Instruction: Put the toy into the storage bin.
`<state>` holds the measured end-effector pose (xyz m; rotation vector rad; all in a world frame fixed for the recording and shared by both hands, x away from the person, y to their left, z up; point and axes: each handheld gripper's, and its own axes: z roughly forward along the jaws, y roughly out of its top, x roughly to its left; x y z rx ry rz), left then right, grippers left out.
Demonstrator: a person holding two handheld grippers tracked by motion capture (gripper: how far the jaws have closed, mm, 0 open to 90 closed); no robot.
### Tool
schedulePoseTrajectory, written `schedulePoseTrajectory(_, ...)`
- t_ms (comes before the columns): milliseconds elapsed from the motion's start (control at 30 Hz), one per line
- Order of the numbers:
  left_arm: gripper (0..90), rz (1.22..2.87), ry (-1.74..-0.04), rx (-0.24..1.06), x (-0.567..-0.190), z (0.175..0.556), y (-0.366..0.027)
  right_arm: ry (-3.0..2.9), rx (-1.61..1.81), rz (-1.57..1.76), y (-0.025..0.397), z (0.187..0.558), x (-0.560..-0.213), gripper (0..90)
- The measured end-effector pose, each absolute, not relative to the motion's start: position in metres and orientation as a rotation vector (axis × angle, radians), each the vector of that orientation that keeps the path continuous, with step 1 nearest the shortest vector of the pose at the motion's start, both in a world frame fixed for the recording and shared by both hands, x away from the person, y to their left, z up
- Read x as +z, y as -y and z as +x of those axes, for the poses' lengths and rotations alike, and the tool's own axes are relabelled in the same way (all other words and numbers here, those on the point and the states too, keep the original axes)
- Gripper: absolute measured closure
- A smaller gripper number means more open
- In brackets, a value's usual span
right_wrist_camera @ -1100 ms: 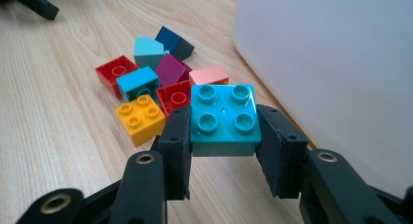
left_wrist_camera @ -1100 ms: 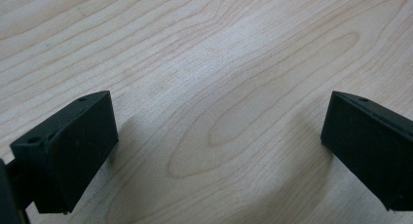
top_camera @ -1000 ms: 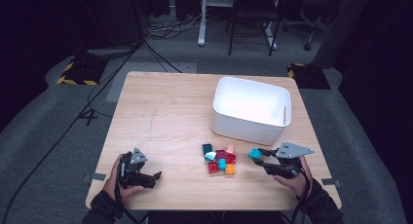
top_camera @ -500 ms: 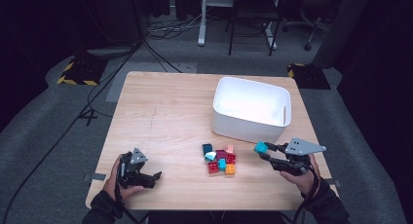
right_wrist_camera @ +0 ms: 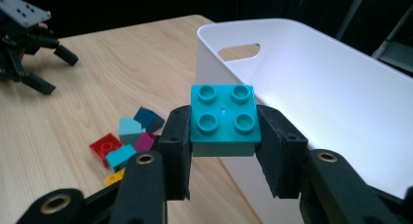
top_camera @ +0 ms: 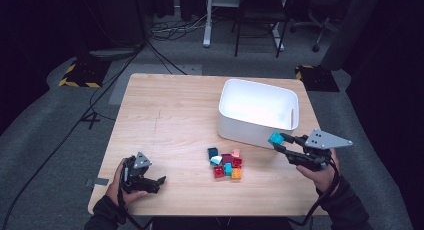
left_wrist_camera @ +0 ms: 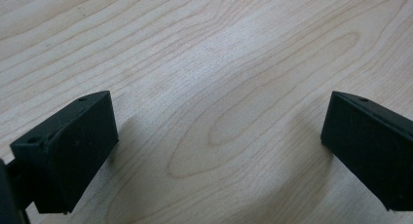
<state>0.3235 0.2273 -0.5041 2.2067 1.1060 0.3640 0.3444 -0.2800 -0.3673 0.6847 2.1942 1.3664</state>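
Since the earlier frames, the right gripper (top_camera: 278,141) has carried the teal brick (top_camera: 275,138) up and away from the brick pile (top_camera: 226,162) toward the white bin (top_camera: 258,111); the left gripper (top_camera: 159,182) has not shifted from the near-left corner of the surface (top_camera: 170,110).

Current state: the right gripper pinches the teal brick (right_wrist_camera: 223,118) by two opposite side walls, studs up, held level. The brick sits in the air just beside the bin's near wall (right_wrist_camera: 229,80), roughly at rim height, not yet over the opening. The left gripper rests low over bare wood, jaws spread wide (nothing between them).

Recommended procedure for the step in hand:
1. Raise the brick until its underside clears the rim.
2. Advance it over the bin's interior, well inside the wall.
3. Keep the grip level so the brick does not pivot between the pads (right_wrist_camera: 176,151).
4. Release only when the brick is fully past the rim; a release at the edge risks a bounce back onto the surface.
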Motion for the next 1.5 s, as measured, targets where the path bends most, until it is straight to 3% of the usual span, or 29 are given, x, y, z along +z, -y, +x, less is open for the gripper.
schedulePoseTrajectory(533, 0.2, 2.195, -1.115, 0.383, -0.504, 0.324, -0.226, -2.117, 1.369, 0.727, 0.281, 0.369, -0.335, 59.4)
schedulePoseTrajectory(1500, 0.2, 2.196, -1.115, 0.384, -0.504, 0.324, -0.226, -2.126, 1.263, 0.833, 0.281, 0.412, -0.341, 59.4)
